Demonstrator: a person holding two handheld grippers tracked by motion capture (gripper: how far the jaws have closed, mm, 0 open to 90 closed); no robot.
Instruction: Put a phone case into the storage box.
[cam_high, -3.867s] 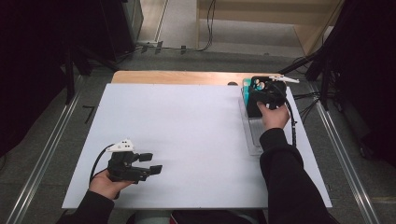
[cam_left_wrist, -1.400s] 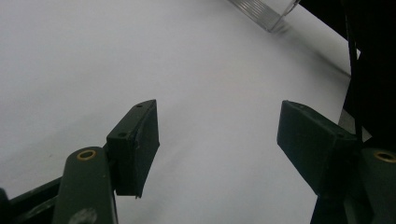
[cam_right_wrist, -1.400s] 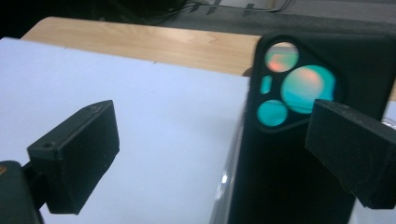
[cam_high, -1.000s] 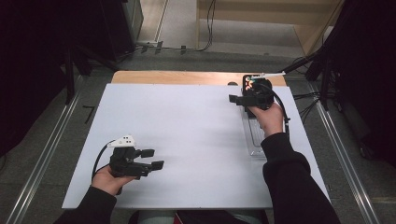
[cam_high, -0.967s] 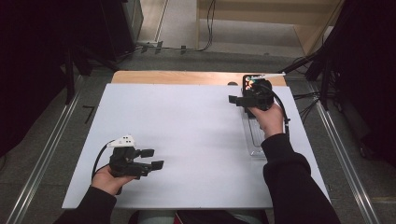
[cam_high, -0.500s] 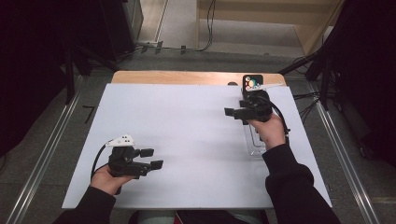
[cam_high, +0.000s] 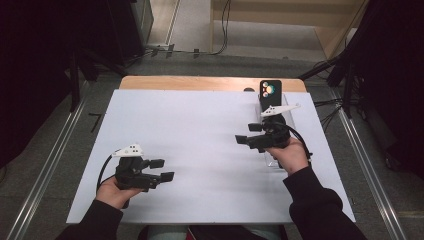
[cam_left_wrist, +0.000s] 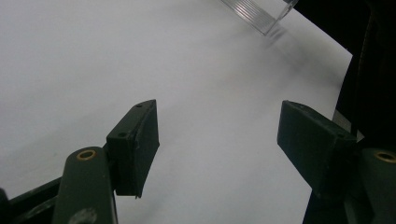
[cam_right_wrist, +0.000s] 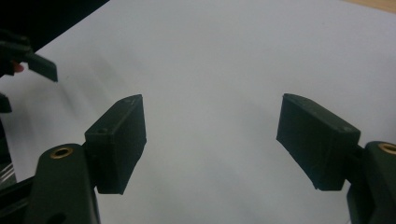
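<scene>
High view: clear tray (cam_high: 274, 159) under right gripper (cam_high: 245, 134).

We see black on white here.
Black grippers (cam_high: 161, 170) (cam_high: 243, 133), white sheet (cam_high: 200, 130), dark phone (cam_high: 270, 93) with coloured dots.

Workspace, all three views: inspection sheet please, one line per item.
Surface: white sheet on a wooden table.
Job's things: black phone with a coloured screen upright at the far end of a clear holder.
Clutter: nothing seen.
Grippers: left gripper open, empty; right gripper open, empty, jaws just been closing.
Cables: black lead loops from the left gripper.
Surroundings: dark floor, metal rails.
</scene>
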